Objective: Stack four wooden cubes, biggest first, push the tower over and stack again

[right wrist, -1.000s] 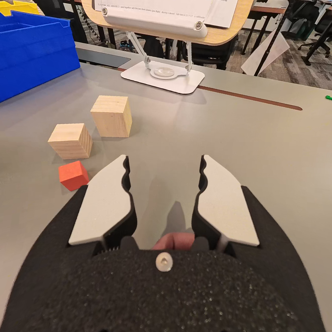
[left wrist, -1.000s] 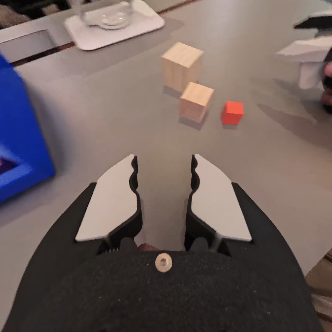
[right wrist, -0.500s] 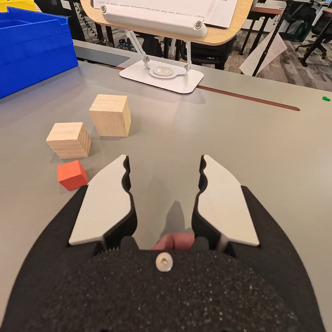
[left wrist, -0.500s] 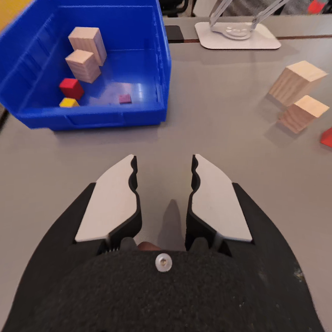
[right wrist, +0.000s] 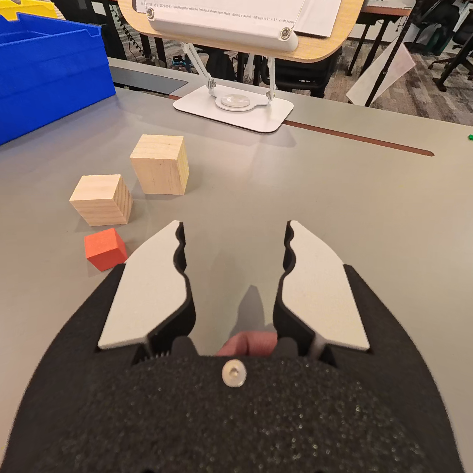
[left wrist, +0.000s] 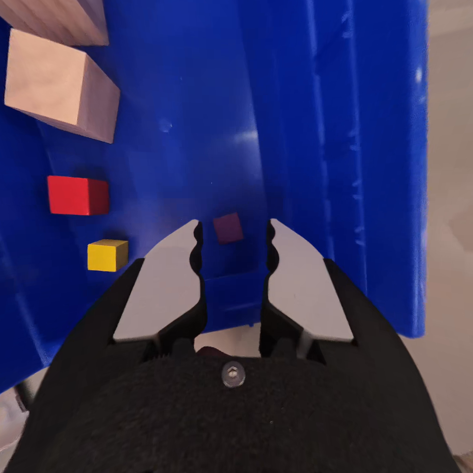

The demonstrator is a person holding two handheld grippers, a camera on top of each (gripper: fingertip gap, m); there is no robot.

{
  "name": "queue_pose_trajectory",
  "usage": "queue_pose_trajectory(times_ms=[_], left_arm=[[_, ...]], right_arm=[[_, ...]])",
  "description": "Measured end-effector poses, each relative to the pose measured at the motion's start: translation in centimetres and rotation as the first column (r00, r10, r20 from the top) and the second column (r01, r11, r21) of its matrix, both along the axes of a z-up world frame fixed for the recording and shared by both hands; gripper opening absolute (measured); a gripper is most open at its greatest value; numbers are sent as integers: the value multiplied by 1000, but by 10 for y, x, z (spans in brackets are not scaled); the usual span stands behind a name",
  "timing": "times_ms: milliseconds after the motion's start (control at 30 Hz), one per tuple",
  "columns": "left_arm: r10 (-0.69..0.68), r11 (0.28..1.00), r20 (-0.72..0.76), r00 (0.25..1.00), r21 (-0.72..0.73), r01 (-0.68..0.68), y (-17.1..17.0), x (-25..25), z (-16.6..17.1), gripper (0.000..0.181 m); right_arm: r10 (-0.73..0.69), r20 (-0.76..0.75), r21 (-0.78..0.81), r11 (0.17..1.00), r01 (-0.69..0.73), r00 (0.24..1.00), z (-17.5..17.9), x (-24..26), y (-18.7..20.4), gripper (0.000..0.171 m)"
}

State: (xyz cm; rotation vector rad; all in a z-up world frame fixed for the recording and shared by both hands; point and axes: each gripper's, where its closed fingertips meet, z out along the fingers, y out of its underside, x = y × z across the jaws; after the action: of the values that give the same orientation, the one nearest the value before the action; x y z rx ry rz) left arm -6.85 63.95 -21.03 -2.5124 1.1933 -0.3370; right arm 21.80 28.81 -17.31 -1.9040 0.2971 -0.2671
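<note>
Five cubes lie in the blue bin (left wrist: 332, 128); left gripper (left wrist: 233, 225) gapes above the purple cube (left wrist: 227, 228); right gripper (right wrist: 234, 225) spread, empty

plain wood cubes (right wrist: 160, 164): 4 | red cubes (right wrist: 105, 249): 2 | yellow cube (left wrist: 107, 255): 1 | purple cube (left wrist: 228, 228): 1 | blue bin (left wrist: 332, 153): 1

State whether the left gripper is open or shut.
Open: the left gripper has a clear gap between its fingertips, framing the small purple cube inside the blue plastic bin.

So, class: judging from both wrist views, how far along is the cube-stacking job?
Done: three cubes lie unstacked on the grey table.
In hand: the open left gripper hovers over the small purple cube in the blue plastic bin; the right gripper is open, empty.
Left: all stacking, toppling, restacking.
</note>
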Motion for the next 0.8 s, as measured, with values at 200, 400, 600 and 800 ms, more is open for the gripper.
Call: queue_pose_trajectory(times_ms=[200, 400, 600, 800], left_arm=[[-9, 998, -74, 997, -68, 4, 3, -1, -6, 39], [-63, 992, -163, 985, -116, 44, 6, -3, -10, 22], [-63, 998, -44, 997, -10, 62, 11, 6, 8, 21], [-152, 933, 210, 966, 353, 70, -37, -6, 86, 20]], right_arm=[[3, 1, -1, 1000, -3, 1000, 0, -1, 0, 75], [5, 2, -3, 1000, -5, 1000, 0, -1, 0, 74], [4, -2, -1, 1000, -4, 1000, 0, 0, 0, 74], [8, -2, -1, 1000, -8, 1000, 0, -1, 1, 74]])
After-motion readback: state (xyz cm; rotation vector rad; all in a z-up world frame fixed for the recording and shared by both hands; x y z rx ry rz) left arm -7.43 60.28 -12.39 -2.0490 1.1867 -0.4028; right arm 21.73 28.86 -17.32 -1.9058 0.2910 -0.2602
